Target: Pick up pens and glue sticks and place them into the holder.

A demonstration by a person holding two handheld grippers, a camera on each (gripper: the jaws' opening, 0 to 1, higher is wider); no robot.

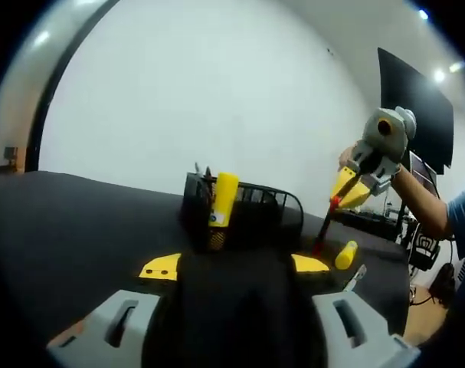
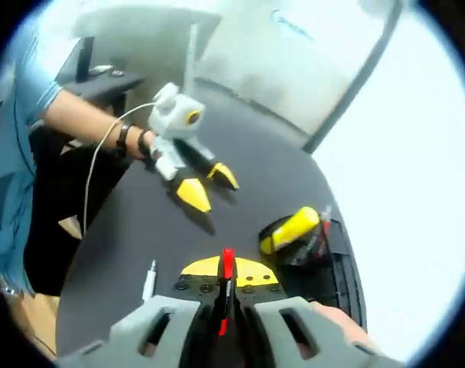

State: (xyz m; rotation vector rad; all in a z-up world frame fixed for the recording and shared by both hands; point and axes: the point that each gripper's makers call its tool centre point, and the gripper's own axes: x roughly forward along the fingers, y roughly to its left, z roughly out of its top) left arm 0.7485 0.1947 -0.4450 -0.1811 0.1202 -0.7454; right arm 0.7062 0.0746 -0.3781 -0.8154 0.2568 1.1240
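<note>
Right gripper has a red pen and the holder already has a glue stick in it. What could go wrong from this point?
1. The right gripper pinches the red pen near one end, so the long pen may swing or slip on the way to the holder.
2. The yellow glue stick stands upright in the holder; the pen could knock it or catch on the mesh rim.
3. The left gripper hangs open over the table and could cross the right one's path.
</note>
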